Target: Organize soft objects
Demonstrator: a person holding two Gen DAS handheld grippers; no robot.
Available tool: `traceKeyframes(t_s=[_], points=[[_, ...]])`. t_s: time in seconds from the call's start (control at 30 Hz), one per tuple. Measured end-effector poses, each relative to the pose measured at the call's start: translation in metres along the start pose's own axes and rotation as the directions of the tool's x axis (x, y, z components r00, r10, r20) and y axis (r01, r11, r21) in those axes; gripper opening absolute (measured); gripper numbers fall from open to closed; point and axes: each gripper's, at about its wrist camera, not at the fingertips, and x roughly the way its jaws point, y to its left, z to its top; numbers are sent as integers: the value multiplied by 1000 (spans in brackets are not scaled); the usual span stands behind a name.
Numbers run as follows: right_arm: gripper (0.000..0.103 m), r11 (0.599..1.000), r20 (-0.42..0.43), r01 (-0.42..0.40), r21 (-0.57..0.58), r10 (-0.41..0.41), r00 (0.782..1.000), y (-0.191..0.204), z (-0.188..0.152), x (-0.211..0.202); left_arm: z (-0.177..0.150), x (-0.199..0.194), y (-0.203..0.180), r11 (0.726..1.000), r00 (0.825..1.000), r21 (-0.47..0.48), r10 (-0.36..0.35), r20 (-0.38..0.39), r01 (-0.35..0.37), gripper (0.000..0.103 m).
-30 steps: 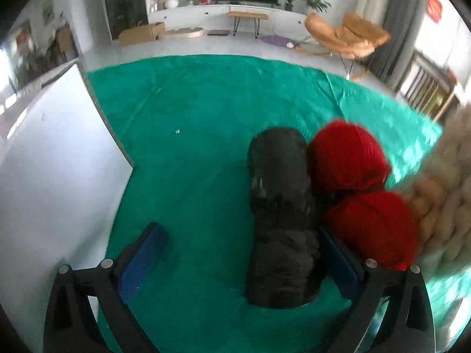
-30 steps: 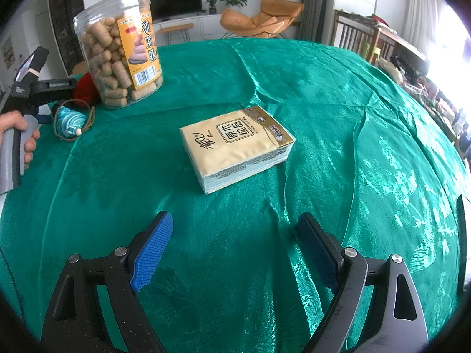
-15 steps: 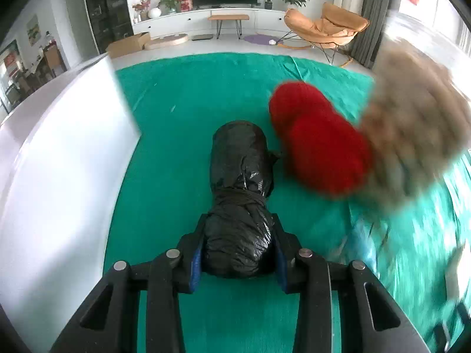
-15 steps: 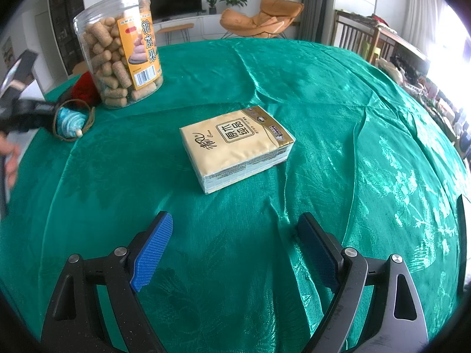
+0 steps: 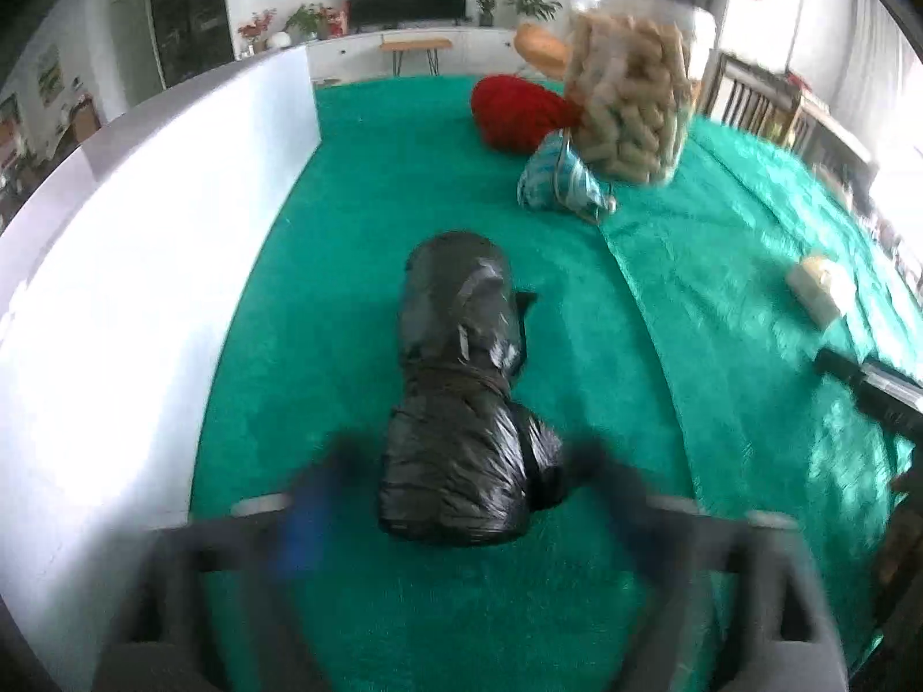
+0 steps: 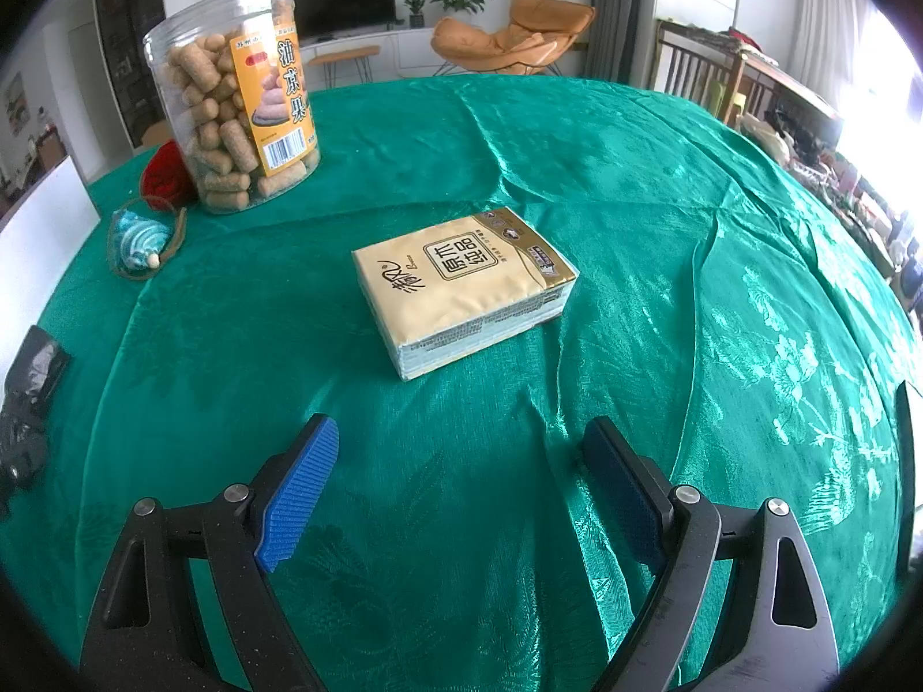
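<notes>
Dragged away from the red yarn balls [image 5: 522, 112] it lay against a second ago, the crumpled black plastic bundle [image 5: 461, 398], tied round its middle, now lies alone near the left edge of the green satin tablecloth [image 6: 634, 219], close beside the upright white board [image 5: 132, 300] that stands along that edge. Half a second ago the left gripper [image 5: 456, 496] was clamped on the bundle's near end. Its jaws have just been opening, and they now stand wide, blurred, one on each side of that near end with the pads off the plastic. So the bundle is released.

It lies straight ahead of the left gripper, its long axis running away from the jaws toward the far edge of the cloth, roughly parallel to the white board. The clear plastic jar of tan snack sticks [image 6: 236, 98] stands toward the far left corner, the yarn just behind it and a small teal pouch with a brown cord loop [image 6: 138, 239] just in front.

The right gripper [image 6: 461, 490] hovers with its blue pads spread and nothing between them. The yellow soft pack of tissues [image 6: 461, 288] lies flat in the middle of the cloth, directly ahead of it and well apart from the bundle. Its long axis runs slantwise across the line of the jaws. The right hand is plainly the nearer one to it, so I judge that pack the likely next pick.
</notes>
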Motion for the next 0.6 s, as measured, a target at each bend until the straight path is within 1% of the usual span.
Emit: traceKeyframes(t_s=[0.03, 0.07, 0.13, 0.17, 0.6], points=[[89, 1000, 0, 0, 0, 0, 1000, 0, 0, 0, 1, 3, -3, 1000, 1000, 17, 15, -8, -15, 103], [89, 1000, 0, 0, 0, 0, 1000, 0, 0, 0, -1, 1, -4, 1000, 1000, 24, 7, 15, -7, 103], [89, 1000, 0, 0, 0, 0, 1000, 0, 0, 0, -5, -1, -3, 1000, 1000, 25, 0, 31, 0, 103], [89, 1000, 0, 0, 0, 0, 1000, 0, 0, 0, -7, 5, -2, 1000, 999, 24, -3, 32, 2, 103], [89, 1000, 0, 0, 0, 0, 1000, -1, 0, 0, -8, 7, 0, 1000, 999, 24, -5, 32, 4, 103]])
